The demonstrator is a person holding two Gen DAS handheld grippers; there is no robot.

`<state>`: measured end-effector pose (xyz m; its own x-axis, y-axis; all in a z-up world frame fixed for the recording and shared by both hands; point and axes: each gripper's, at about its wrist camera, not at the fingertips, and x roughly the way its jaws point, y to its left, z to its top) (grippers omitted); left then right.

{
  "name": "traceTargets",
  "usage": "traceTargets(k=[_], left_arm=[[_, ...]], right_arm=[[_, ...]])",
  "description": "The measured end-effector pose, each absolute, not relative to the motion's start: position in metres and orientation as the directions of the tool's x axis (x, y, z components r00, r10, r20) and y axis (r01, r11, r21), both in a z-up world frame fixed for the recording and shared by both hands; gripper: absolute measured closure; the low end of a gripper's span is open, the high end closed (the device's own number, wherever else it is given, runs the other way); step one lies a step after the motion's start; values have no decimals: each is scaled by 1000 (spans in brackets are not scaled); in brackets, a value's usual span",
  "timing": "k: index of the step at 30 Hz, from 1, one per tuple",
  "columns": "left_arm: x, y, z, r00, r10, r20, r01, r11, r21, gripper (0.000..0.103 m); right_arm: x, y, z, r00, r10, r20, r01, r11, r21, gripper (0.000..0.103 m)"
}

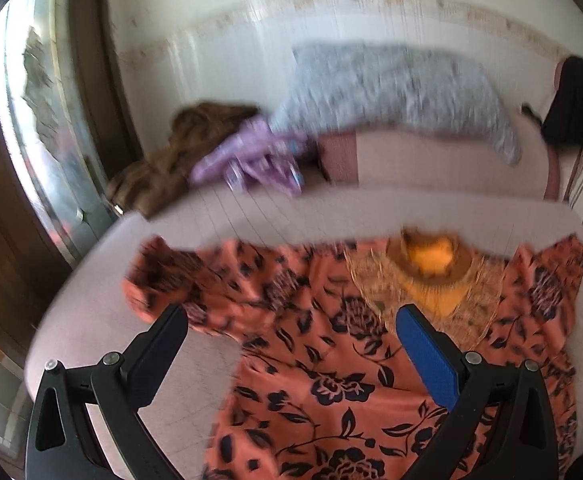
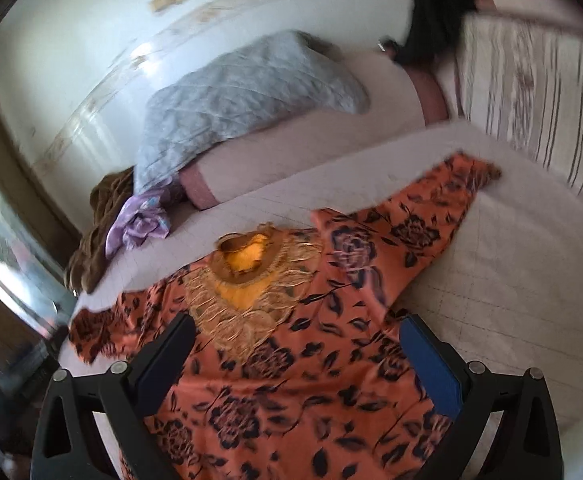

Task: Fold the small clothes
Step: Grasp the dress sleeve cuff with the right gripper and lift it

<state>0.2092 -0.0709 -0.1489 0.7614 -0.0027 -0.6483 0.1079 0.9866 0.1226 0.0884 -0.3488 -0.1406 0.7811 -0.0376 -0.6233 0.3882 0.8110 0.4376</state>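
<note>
An orange dress with a dark flower print (image 1: 323,364) (image 2: 291,364) lies spread flat on the pale bed sheet (image 1: 91,320) (image 2: 511,280), its yellow fringed neckline (image 1: 431,264) (image 2: 247,268) toward the far side. Both sleeves are spread out to the sides. My left gripper (image 1: 291,320) hovers open over the dress's left chest, near the left sleeve (image 1: 163,276). My right gripper (image 2: 297,330) hovers open over the dress's middle, just below the neckline. Neither holds any cloth.
A grey quilted blanket (image 1: 395,92) (image 2: 243,96) lies on a pink bolster at the far side. A purple garment (image 1: 251,160) (image 2: 139,228) and a brown cloth (image 1: 171,156) (image 2: 95,232) sit at the bed's far left corner. A striped pillow (image 2: 531,104) and black cloth (image 1: 579,100) are at the right.
</note>
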Motion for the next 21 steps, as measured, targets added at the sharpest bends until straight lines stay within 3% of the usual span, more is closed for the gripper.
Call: traceTargets(k=[4, 6, 9, 13, 15, 18, 19, 21], left_arm=[[245, -83, -211, 658, 12, -753, 137, 981, 136, 0], [253, -86, -240, 615, 31, -788, 151, 976, 156, 0], [265, -86, -273, 535, 64, -842, 174, 967, 184, 0], [273, -77, -284, 489, 14, -872, 145, 985, 97, 0], [272, -77, -286, 495, 17, -869, 136, 986, 96, 0], [266, -80, -288, 515, 32, -856, 123, 986, 111, 0], [265, -79, -287, 513, 34, -857, 122, 986, 112, 0], [263, -80, -286, 509, 32, -860, 124, 986, 110, 0]], right_arm=[[100, -442, -190, 794, 26, -608, 445, 656, 610, 10], [104, -488, -213, 779, 8, -627, 514, 565, 646, 26], [116, -554, -240, 759, -43, -650, 592, 461, 661, 37], [143, -619, -267, 738, -113, -665, 658, 336, 674, 39], [161, -647, -277, 702, -165, -693, 707, 280, 649, 39], [177, -679, -292, 726, -188, -661, 688, 189, 701, 41], [181, -684, -291, 725, -209, -656, 688, 195, 699, 45], [192, -695, -288, 699, -227, -678, 715, 237, 658, 77]])
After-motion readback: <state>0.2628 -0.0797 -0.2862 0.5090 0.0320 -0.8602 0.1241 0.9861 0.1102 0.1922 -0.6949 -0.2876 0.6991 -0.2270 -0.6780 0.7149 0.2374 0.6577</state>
